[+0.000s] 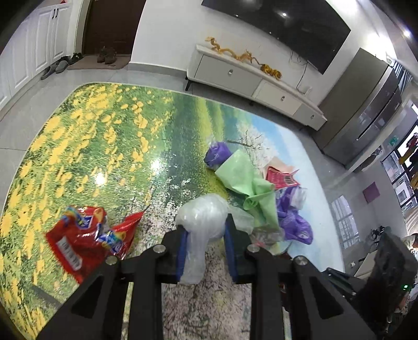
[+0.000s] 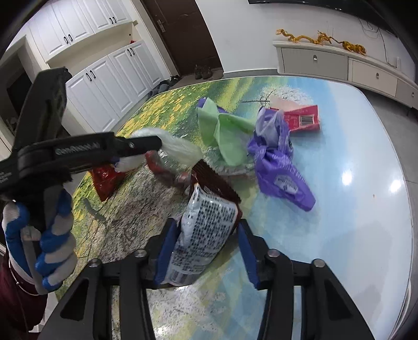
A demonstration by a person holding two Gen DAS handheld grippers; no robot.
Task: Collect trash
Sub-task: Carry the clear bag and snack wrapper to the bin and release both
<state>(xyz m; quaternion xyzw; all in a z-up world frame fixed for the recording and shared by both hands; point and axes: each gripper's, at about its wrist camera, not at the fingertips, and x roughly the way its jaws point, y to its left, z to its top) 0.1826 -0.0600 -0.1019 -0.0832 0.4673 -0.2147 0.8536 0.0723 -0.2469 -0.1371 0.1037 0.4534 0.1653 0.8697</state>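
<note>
Both claws carry litter clear of the table: left gripper (image 1: 205,244) pinches a clear plastic bag (image 1: 199,217); right gripper (image 2: 206,248) straddles a printed wrapper (image 2: 206,222), grip uncertain. Remaining trash (image 2: 277,167) lies at one o'clock.

A home living room, seen from above a counter (image 1: 78,136) wearing a glossy meadow-print cover. A large dark TV (image 1: 282,23) is hanging on a white wall over a low white cabinet (image 1: 250,78) with drawers, where golden dragon figures (image 1: 235,53) are sitting. A dark wooden door (image 2: 183,34) is standing beside white panelled cupboards (image 2: 104,70), with shoes (image 1: 105,55) and slippers (image 1: 53,68) lying by it. A steel fridge (image 1: 365,109) is standing to the right.
</note>
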